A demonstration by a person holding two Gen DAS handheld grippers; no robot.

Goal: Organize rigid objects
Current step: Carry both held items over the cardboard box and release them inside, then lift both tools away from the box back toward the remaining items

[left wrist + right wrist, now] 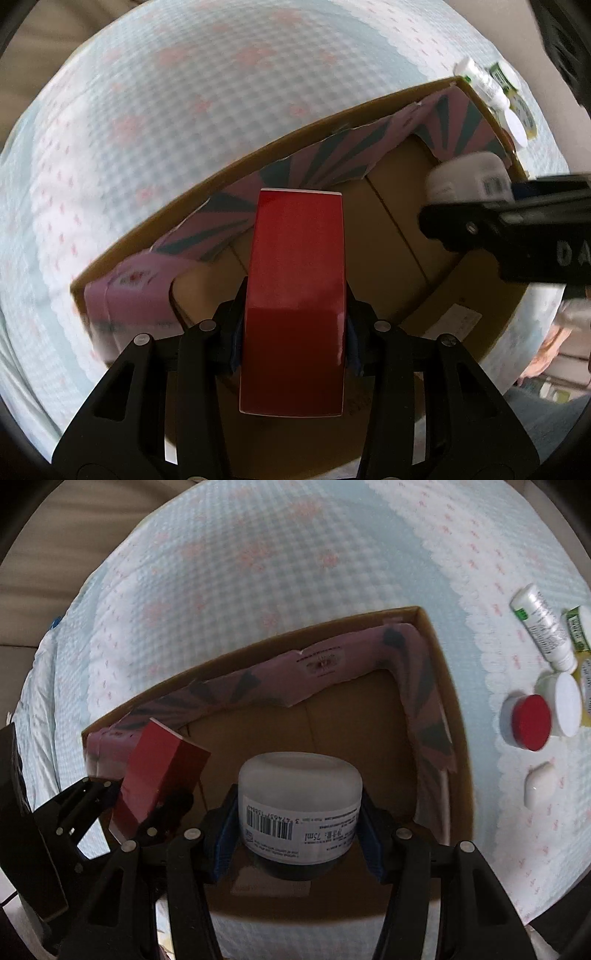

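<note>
My left gripper (293, 325) is shut on a tall red box (295, 288) and holds it over the open cardboard box (229, 173). My right gripper (297, 830) is shut on a white jar (299, 801) with a barcode label and holds it over the same cardboard box (454, 709). In the left wrist view the right gripper (476, 206) comes in from the right with the white jar (465, 177). In the right wrist view the left gripper (147, 805) holds the red box (159, 771) at the left. The cardboard box's inner flaps are pink with dark stripes.
The cardboard box sits on a light blue quilted cover (258, 572). To its right lie a red-lidded jar (528, 722), a white-lidded jar (561, 705), a white tube (543, 627), a green-labelled tube (578, 631) and a small white lump (541, 782).
</note>
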